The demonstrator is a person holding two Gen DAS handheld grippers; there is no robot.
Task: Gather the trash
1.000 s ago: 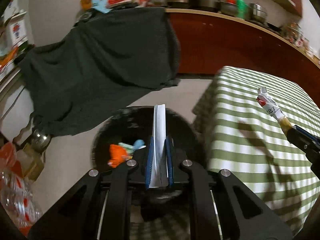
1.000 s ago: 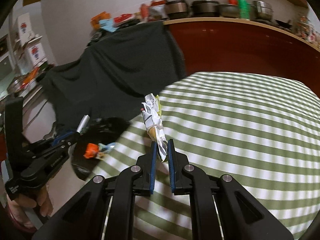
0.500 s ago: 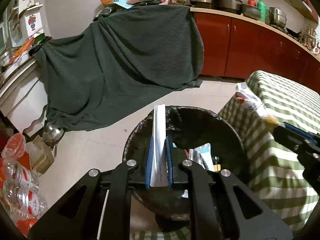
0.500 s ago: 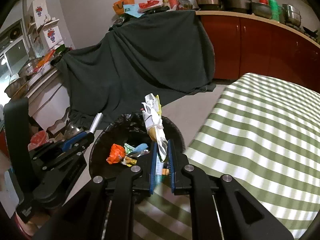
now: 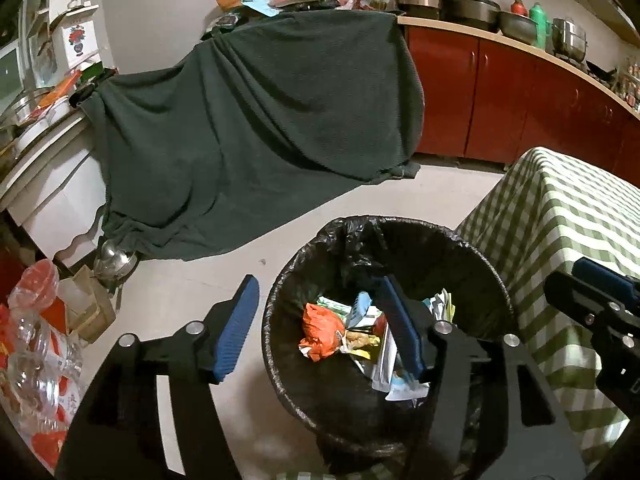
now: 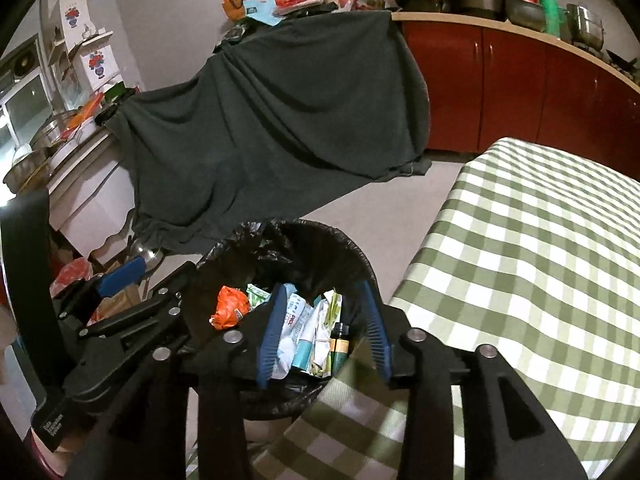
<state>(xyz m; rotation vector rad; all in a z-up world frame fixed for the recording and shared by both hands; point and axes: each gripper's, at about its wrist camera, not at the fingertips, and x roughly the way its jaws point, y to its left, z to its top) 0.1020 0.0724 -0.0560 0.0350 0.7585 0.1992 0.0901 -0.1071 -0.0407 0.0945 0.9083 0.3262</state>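
Observation:
A black bin (image 5: pixel 496 276) lined with a black bag stands on the floor beside the table. In it lie an orange wrapper (image 5: pixel 320 330), a white folded paper (image 5: pixel 382 360) and other packets. My left gripper (image 5: pixel 318 282) hangs over the bin's left rim, its jaws opening with nothing between them. My right gripper (image 6: pixel 323 289) is above the bin (image 6: pixel 280 226) too, jaws opening, with only the dropped white crumpled wrapper (image 6: pixel 296 320) and a small bottle (image 6: pixel 340 344) lying below in the bin. The orange wrapper (image 6: pixel 230 308) shows here as well.
A table with a green checked cloth (image 6: pixel 520 260) touches the bin on the right. A dark green cloth (image 5: pixel 248 128) drapes furniture behind. Plastic bottles (image 5: pixel 36 360), a cardboard box and a steel kettle (image 5: pixel 114 260) crowd the floor at left. Red cabinets (image 5: pixel 500 92) line the back.
Both grippers moved from over the table to above the bin and opened. The white paper left the left jaws and the crumpled wrapper left the right; both lie in the bin.

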